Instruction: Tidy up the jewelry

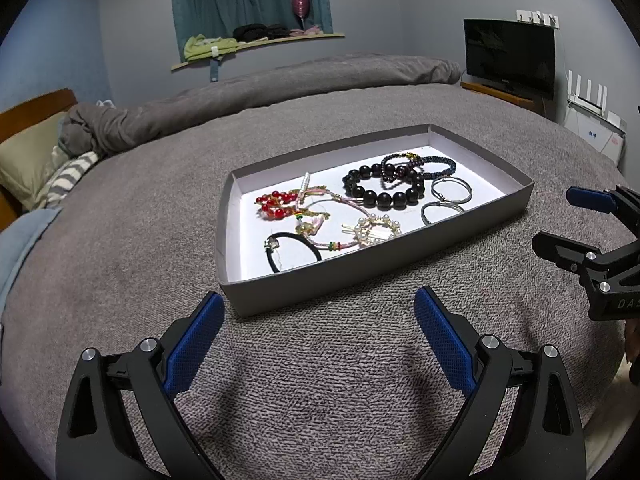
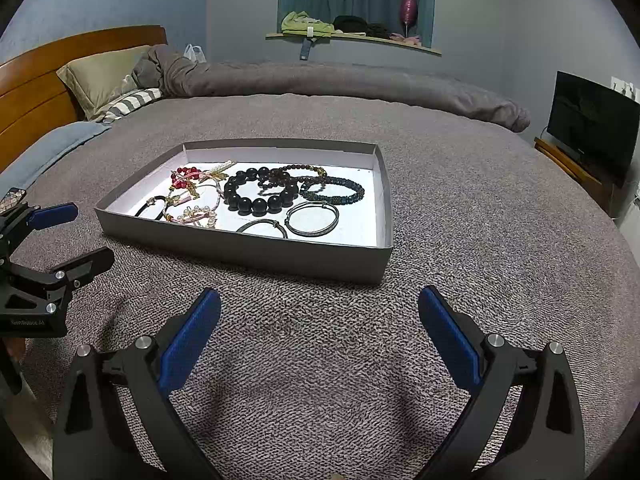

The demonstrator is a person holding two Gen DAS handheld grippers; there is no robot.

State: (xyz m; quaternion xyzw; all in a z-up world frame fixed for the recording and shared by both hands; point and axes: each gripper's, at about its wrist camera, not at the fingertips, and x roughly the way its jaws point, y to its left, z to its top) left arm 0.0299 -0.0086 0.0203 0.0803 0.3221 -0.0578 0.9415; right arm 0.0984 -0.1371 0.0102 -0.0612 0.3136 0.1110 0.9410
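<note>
A shallow grey box (image 1: 280, 290) (image 2: 240, 250) with a white floor lies on the bed and holds several pieces of jewelry. Inside are a black bead bracelet (image 1: 384, 196) (image 2: 258, 204), a red bead bracelet (image 1: 276, 204) (image 2: 184, 172), a pearl piece (image 1: 376, 230) (image 2: 198, 216), a black hair tie (image 1: 294, 252), two silver bangles (image 1: 452, 192) (image 2: 314, 220) and a dark blue bead bracelet (image 1: 438, 166) (image 2: 334, 192). My left gripper (image 1: 320, 336) is open, just short of the box's near wall, holding nothing. My right gripper (image 2: 320, 332) is open too, empty, in front of the box.
The grey blanket (image 1: 120, 240) covers the whole bed. Pillows (image 2: 104, 76) and a wooden headboard (image 2: 36, 92) lie to the left. A dark screen (image 1: 510, 56) on a wooden stand is at the right. A window ledge (image 2: 352, 36) carries clothes.
</note>
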